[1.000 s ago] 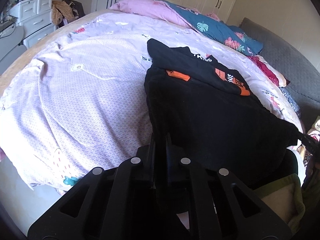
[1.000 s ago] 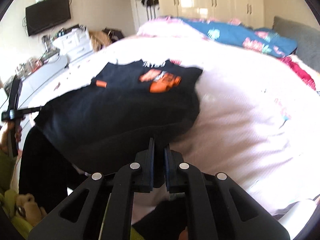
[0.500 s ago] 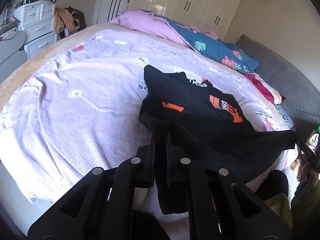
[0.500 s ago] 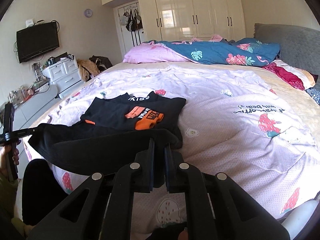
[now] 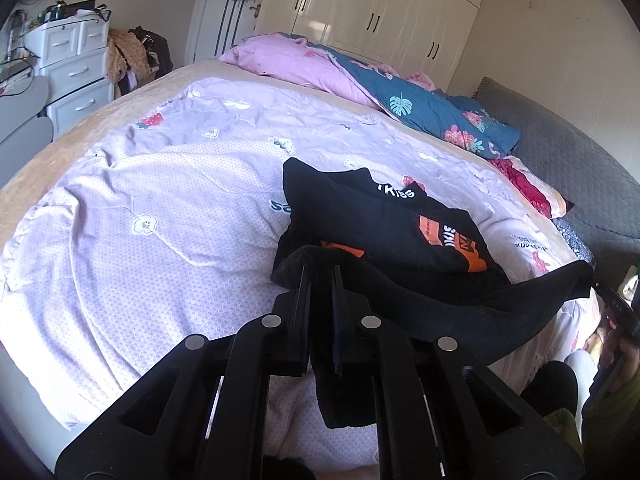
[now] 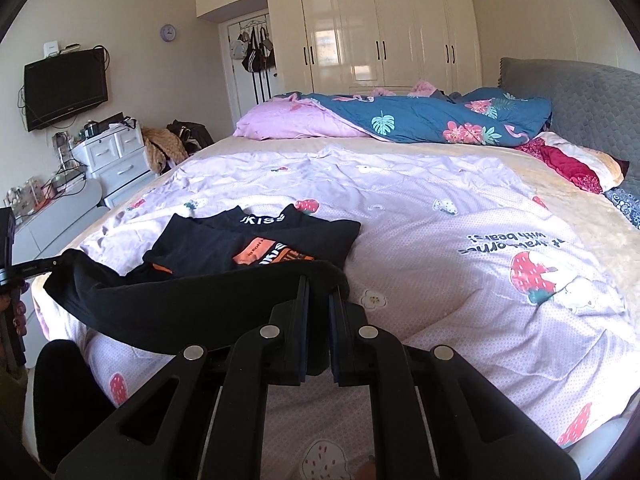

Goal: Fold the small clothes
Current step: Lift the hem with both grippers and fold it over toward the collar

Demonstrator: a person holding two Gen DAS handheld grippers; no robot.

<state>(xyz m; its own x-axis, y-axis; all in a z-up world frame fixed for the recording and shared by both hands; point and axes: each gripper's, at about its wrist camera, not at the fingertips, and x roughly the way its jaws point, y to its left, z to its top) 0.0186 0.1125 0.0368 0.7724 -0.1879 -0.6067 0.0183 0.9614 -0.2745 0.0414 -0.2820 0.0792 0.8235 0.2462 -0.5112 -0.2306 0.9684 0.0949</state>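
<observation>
Lilac sheet with strawberry and flower prints covers the bed, the biggest thing in both views. Grey headboard sits on the right in the right wrist view, cream wardrobe on the far wall. Blue floral quilt and pink bedding are bunched along the bed's far side; red pillow lies by the headboard. TV hangs on the left wall above white drawers.

Black shirt (white "KISS" text at the collar, orange print on the chest) lies on the sheet near the bed's front edge. Upper part is flat on the sheet. Lower hem is lifted off the bed and stretched between the two grippers, sagging in the middle, just in front of the orange print.

Left gripper: jaws nearly closed, black fabric pinched between them, one corner of the hem; loose cloth hangs down below the fingers. In the right wrist view it shows at the left edge, hem corner at its tip.

Right gripper: jaws likewise nearly closed on the other hem corner, fabric bunched over the fingertips. In the left wrist view it is at the right edge, cloth pulled taut to it.
</observation>
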